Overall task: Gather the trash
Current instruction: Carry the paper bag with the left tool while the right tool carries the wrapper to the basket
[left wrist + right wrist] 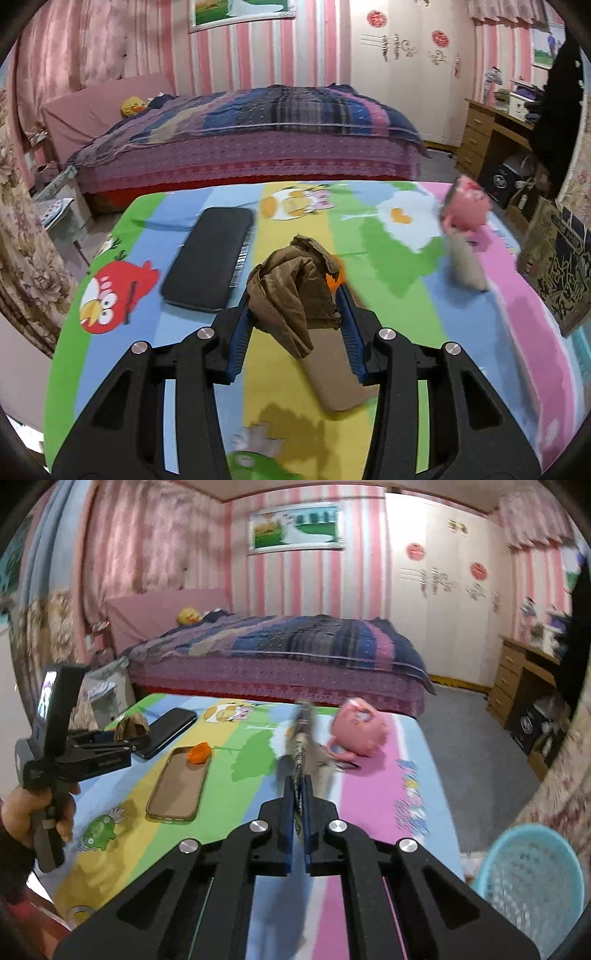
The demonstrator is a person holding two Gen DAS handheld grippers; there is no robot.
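My left gripper [295, 291] is shut on a crumpled brown paper wad [291, 291], held above the colourful cartoon tablecloth [406, 295]. The same gripper [129, 734] with the wad [131, 725] shows at the left of the right wrist view. My right gripper [300, 775] is shut on a thin, blurred grey-and-white wrapper [303, 734] that sticks up between its fingers, over the table. A small orange scrap [198, 754] lies on the cloth beside a tan phone case [177, 786]. A light blue mesh basket [532, 882] stands off the table's right edge, low.
A black phone [210, 258] lies on the table at left; it also shows in the right wrist view [168, 731]. A pink bag [356, 727] sits at the table's far right. A bed [277, 653] stands behind, a wooden desk [524, 679] at right.
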